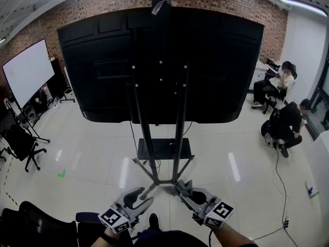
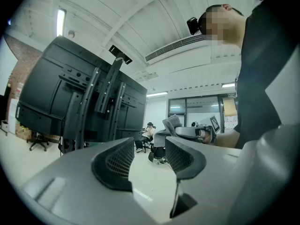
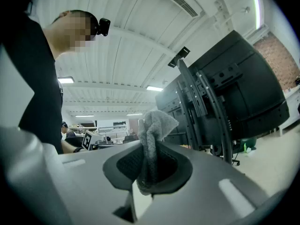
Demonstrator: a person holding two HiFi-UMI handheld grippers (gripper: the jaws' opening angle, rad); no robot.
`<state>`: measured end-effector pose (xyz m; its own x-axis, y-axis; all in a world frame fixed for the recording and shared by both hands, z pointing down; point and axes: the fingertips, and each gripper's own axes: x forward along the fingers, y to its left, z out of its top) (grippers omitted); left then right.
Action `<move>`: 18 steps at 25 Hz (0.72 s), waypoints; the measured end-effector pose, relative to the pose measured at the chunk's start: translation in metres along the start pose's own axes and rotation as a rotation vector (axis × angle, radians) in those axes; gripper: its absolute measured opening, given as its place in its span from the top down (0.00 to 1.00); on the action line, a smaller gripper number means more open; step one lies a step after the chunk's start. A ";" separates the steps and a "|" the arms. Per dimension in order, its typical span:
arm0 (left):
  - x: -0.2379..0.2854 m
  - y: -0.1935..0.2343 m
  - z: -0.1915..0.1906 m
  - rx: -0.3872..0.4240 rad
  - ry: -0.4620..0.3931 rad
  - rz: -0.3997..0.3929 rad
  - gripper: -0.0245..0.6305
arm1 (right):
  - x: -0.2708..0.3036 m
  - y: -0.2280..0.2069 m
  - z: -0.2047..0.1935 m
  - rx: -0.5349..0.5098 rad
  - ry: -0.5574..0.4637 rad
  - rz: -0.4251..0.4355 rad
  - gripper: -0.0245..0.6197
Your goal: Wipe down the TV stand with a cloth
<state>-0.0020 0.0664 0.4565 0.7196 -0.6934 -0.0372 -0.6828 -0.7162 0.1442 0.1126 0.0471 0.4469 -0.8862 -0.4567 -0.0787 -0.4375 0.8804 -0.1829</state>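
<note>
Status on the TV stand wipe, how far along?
Done: grey cloth is clamped in the right gripper. In hand: both grippers held low before the black metal TV stand, left gripper open and empty, cloth not visibly touching it. Left: all the wiping.

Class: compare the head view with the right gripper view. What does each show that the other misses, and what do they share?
Only the head view: the stand's floor base and the whiteboard off to the left. Only the right gripper view: the right gripper with its jaws shut on the grey cloth, and the camera on the person's head. Both: the TV's black back mounted on the stand's uprights.
</note>
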 end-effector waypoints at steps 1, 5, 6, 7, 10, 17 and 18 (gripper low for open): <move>0.003 0.010 0.003 0.000 -0.001 -0.001 0.61 | 0.009 -0.005 0.002 -0.003 -0.002 0.000 0.91; 0.014 0.052 0.019 0.009 -0.009 -0.021 0.60 | 0.048 -0.025 0.009 -0.013 -0.006 -0.013 0.91; 0.018 0.063 0.025 0.016 -0.015 -0.031 0.60 | 0.059 -0.031 0.014 -0.017 -0.015 -0.017 0.91; 0.021 0.074 0.030 0.024 -0.021 -0.042 0.60 | 0.070 -0.036 0.019 -0.020 -0.027 -0.020 0.91; 0.030 0.104 0.043 0.048 -0.032 -0.079 0.60 | 0.100 -0.052 0.032 -0.033 -0.046 -0.048 0.91; 0.045 0.156 0.071 0.076 -0.045 -0.153 0.59 | 0.147 -0.078 0.068 -0.103 -0.095 -0.095 0.91; 0.047 0.162 0.074 0.082 -0.051 -0.158 0.59 | 0.153 -0.080 0.071 -0.110 -0.097 -0.098 0.91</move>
<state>-0.0876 -0.0880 0.4045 0.8128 -0.5733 -0.1032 -0.5712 -0.8192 0.0515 0.0233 -0.1020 0.3799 -0.8218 -0.5466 -0.1609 -0.5400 0.8373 -0.0860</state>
